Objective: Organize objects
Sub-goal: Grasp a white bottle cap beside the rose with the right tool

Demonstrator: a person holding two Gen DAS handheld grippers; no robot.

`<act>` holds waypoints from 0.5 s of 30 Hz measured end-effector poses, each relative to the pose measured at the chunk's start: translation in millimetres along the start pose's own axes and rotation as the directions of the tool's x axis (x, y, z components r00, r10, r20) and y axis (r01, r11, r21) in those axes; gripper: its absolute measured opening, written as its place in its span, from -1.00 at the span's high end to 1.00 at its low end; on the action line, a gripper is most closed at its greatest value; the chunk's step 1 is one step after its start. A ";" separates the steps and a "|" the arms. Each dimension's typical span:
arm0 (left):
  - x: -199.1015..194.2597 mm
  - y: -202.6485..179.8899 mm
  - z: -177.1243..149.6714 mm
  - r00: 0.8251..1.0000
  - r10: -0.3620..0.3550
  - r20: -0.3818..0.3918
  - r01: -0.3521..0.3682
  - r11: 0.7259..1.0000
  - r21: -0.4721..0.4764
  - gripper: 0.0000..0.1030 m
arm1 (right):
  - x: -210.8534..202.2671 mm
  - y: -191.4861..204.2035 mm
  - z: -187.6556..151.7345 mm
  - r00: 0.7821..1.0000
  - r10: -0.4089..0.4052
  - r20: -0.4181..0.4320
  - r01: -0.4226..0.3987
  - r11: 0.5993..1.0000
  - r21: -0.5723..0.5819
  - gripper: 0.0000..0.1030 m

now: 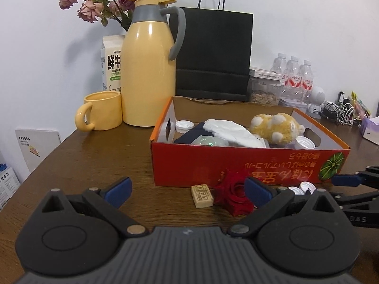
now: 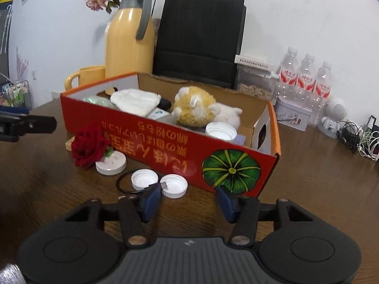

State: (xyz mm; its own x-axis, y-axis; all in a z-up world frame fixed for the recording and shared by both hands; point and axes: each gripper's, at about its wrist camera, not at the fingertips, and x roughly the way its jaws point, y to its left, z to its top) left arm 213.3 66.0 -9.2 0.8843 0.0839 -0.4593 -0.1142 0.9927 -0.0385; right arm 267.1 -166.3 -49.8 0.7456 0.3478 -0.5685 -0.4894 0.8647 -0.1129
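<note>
Bottle caps (image 2: 160, 182): two on table, just near of the red box (image 2: 165, 139), touching.
Right gripper (image 2: 187, 203): half-open, empty, caps lie far-left of it.
Left gripper (image 1: 187, 189): wide open, empty, nearer the rose (image 1: 234, 194).

Left tool (image 1: 187, 190): jaws spread wide, nothing gripped, pitched slightly downward. Right tool (image 2: 188, 201): jaws partly apart, empty, pitched downward.
</note>
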 end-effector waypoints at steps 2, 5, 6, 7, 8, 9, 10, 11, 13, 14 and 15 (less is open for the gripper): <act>-0.3 -0.1 0.0 1.000 -0.004 0.000 0.004 1.000 -0.001 -1.00 | 5.2 1.6 1.2 1.000 0.000 -0.011 0.000 1.000 0.006 -0.01; -1.9 -0.8 -0.5 1.000 -0.009 0.002 0.009 1.000 0.000 -1.00 | 13.0 4.7 4.3 1.000 -0.002 -0.024 0.003 1.000 0.010 0.00; -2.1 -1.3 -0.6 1.000 -0.009 0.002 0.009 1.000 0.001 -1.00 | 14.6 5.4 5.1 1.000 -0.004 -0.023 0.004 1.000 0.012 0.01; -2.2 -1.7 -0.9 1.000 -0.011 0.000 0.011 1.000 0.001 -1.00 | 16.1 6.6 6.2 1.000 -0.006 -0.023 0.006 1.000 0.014 0.01; -2.2 -1.9 -1.0 1.000 -0.012 -0.001 0.012 1.000 0.002 -1.00 | 17.3 7.8 6.9 1.000 -0.005 -0.023 0.006 1.000 0.016 0.05; -2.0 -2.4 -1.3 1.000 -0.013 -0.002 0.013 1.000 0.004 -1.00 | 18.2 8.4 7.5 1.000 -0.003 -0.023 0.004 1.000 0.018 0.14; -1.8 -2.5 -1.3 1.000 -0.014 -0.003 0.014 1.000 0.005 -1.00 | 18.9 9.2 8.1 1.000 0.001 -0.022 0.000 1.000 0.020 0.21; -1.8 -2.6 -1.3 1.000 -0.014 -0.004 0.014 1.000 0.005 -1.00 | 19.3 10.2 8.4 1.000 0.005 -0.023 -0.004 1.000 0.020 0.36; -1.8 -2.5 -1.4 1.000 -0.014 -0.004 0.014 1.000 0.004 -1.00 | 18.8 11.3 8.7 1.000 0.013 -0.022 -0.012 1.000 0.018 0.47; -1.6 -2.7 -1.5 1.000 -0.012 -0.004 0.012 1.000 0.004 -1.00 | 18.6 11.5 8.6 1.000 0.017 -0.021 -0.016 1.000 0.019 0.47; -1.5 -2.7 -1.7 1.000 -0.011 -0.005 0.011 1.000 0.003 -1.00 | 18.0 11.0 8.5 1.000 0.021 -0.019 -0.021 1.000 0.021 0.47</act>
State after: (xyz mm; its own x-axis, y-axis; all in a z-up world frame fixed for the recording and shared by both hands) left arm 211.4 63.1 -10.0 0.8834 0.0726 -0.4629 -0.1031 0.9938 -0.0408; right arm 279.0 -147.4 -54.3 0.7263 0.3590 -0.5862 -0.4950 0.8649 -0.0835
